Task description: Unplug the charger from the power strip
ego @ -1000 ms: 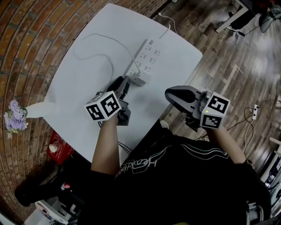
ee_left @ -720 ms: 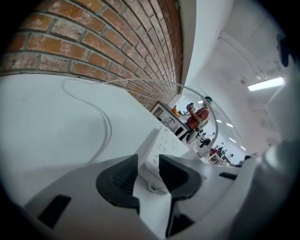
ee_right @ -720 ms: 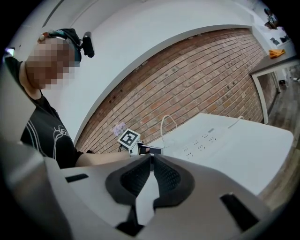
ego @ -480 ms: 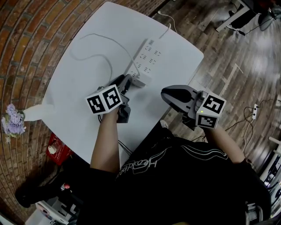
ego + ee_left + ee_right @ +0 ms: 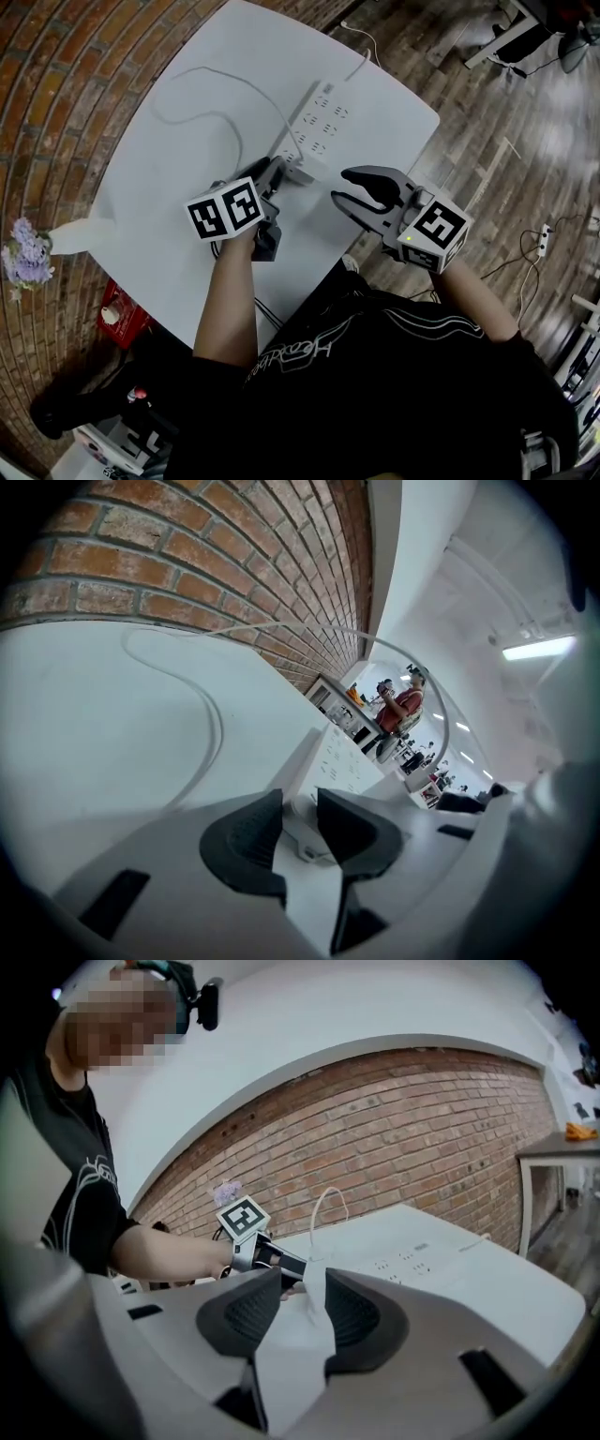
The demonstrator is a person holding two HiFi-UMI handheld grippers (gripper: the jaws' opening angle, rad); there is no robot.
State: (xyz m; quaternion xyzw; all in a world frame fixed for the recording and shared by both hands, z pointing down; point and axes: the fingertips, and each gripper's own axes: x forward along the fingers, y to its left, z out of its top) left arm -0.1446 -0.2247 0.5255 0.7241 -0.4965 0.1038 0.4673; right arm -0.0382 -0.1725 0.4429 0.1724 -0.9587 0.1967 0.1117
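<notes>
Right claw [image 5: 339,186] has just opened, empty; left claw [image 5: 278,174] grips one charger [image 5: 300,172] in one power strip [image 5: 323,117].

On the table [image 5: 145,202], the charger [image 5: 302,172] adjoins the near end of the power strip [image 5: 326,120].
</notes>
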